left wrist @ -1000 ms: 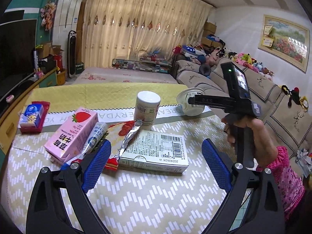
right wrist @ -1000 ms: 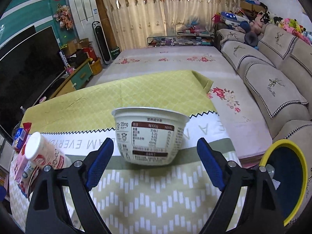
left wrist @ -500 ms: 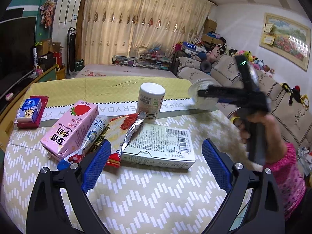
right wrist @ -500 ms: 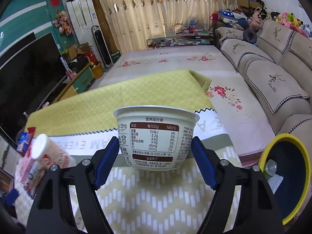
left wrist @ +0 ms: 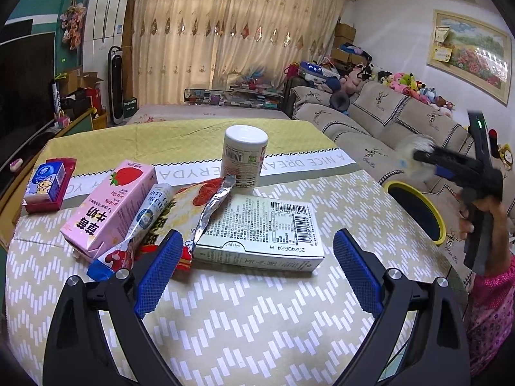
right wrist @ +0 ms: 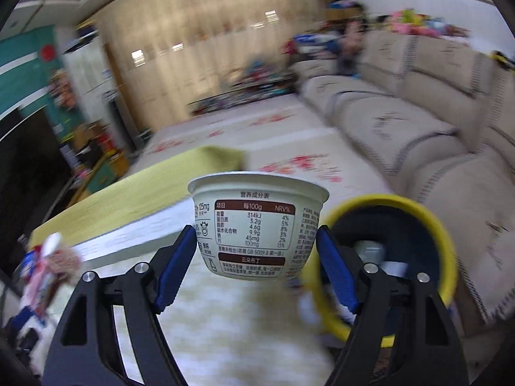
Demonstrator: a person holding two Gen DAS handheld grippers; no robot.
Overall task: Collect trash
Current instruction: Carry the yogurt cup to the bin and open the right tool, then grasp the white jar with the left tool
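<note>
My right gripper (right wrist: 257, 254) is shut on a white pudding cup (right wrist: 257, 228) and holds it in the air, beside a yellow-rimmed trash bin (right wrist: 444, 244) that stands off the table's right side. In the left wrist view the right gripper (left wrist: 428, 160) is blurred above the bin (left wrist: 441, 225). My left gripper (left wrist: 257, 273) is open and empty, just short of a flat white box (left wrist: 267, 231). Beside the box lie a foil snack wrapper (left wrist: 206, 206), a tube (left wrist: 148, 212), a pink strawberry milk carton (left wrist: 109, 206) and an upright white bottle (left wrist: 244, 157).
A red tray with a small blue pack (left wrist: 48, 180) sits at the table's left edge. The table (left wrist: 257, 315) has a patterned cloth. A beige sofa (left wrist: 386, 122) with toys runs along the right wall. A bed or mat lies beyond the table.
My right gripper closed on the pudding cup, lifted it off the table and swung it right toward the yellow bin. My left gripper stayed nearly still.
</note>
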